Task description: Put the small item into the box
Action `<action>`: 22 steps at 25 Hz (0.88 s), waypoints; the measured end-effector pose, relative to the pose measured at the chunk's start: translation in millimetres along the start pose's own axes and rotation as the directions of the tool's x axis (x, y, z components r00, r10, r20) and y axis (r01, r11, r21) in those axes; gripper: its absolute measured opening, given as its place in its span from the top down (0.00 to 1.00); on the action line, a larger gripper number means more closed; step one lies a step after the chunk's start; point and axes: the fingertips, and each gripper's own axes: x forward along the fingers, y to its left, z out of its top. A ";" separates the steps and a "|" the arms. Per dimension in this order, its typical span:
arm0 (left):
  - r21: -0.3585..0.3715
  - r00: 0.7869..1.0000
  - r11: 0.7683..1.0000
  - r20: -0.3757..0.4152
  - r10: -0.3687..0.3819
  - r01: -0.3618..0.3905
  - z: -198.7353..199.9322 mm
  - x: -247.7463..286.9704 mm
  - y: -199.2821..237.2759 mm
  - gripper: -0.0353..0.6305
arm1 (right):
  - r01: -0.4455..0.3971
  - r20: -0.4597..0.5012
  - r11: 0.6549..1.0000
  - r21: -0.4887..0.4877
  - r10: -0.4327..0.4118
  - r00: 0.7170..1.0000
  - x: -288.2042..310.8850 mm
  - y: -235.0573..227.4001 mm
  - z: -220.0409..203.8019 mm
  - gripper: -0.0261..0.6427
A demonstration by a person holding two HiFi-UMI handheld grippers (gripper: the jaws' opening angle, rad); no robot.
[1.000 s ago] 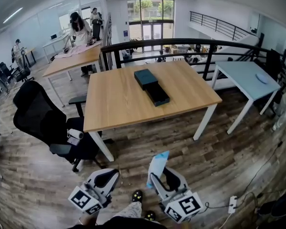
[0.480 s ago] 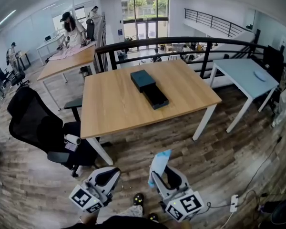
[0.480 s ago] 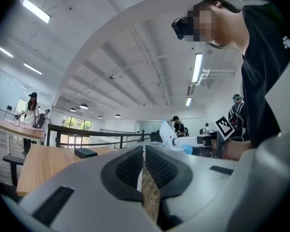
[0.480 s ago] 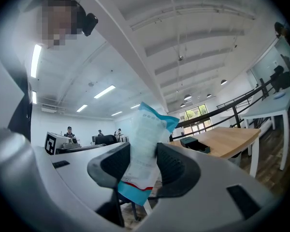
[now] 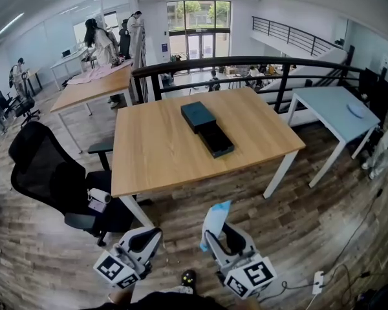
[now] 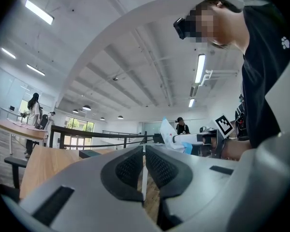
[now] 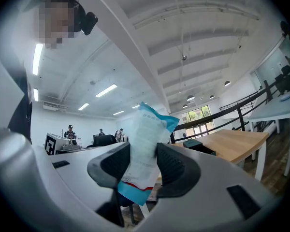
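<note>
Right gripper view: fingers point(image 7: 171, 170) around packet point(image 7: 147, 144)

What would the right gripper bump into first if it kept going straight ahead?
Probably the wooden table, near its front edge. The right gripper, shut on the white and blue packet, points toward it, with nothing visible in between. Depth is hard to judge, so it might pass underneath.

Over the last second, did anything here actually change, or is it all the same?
Barely. The table with the box sits slightly lower and nearer in the head view, so the person seems to be approaching it. Nothing was grabbed or released: the right claw still pinches the blue and white packet, the left claw stays shut and empty.
</note>
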 end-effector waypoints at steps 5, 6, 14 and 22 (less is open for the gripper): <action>-0.009 1.000 1.000 0.000 -0.009 0.009 -4.9 10.3 21.5 0.91 | 0.007 -0.003 1.000 -0.012 -0.007 1.000 22.2 -8.9 0.3 0.70; -0.010 1.000 1.000 0.003 -0.012 0.012 -4.6 12.4 24.9 0.91 | 0.008 -0.006 1.000 -0.014 -0.009 1.000 25.7 -10.3 0.9 0.70; -0.011 1.000 1.000 0.001 -0.013 0.013 -3.3 26.7 52.8 0.91 | 0.013 -0.014 1.000 -0.008 -0.013 1.000 53.3 -23.2 1.1 0.70; 0.002 1.000 1.000 -0.014 -0.001 0.001 -6.4 33.4 76.2 0.91 | 0.000 -0.012 1.000 -0.003 0.000 1.000 73.3 -29.7 -2.9 0.70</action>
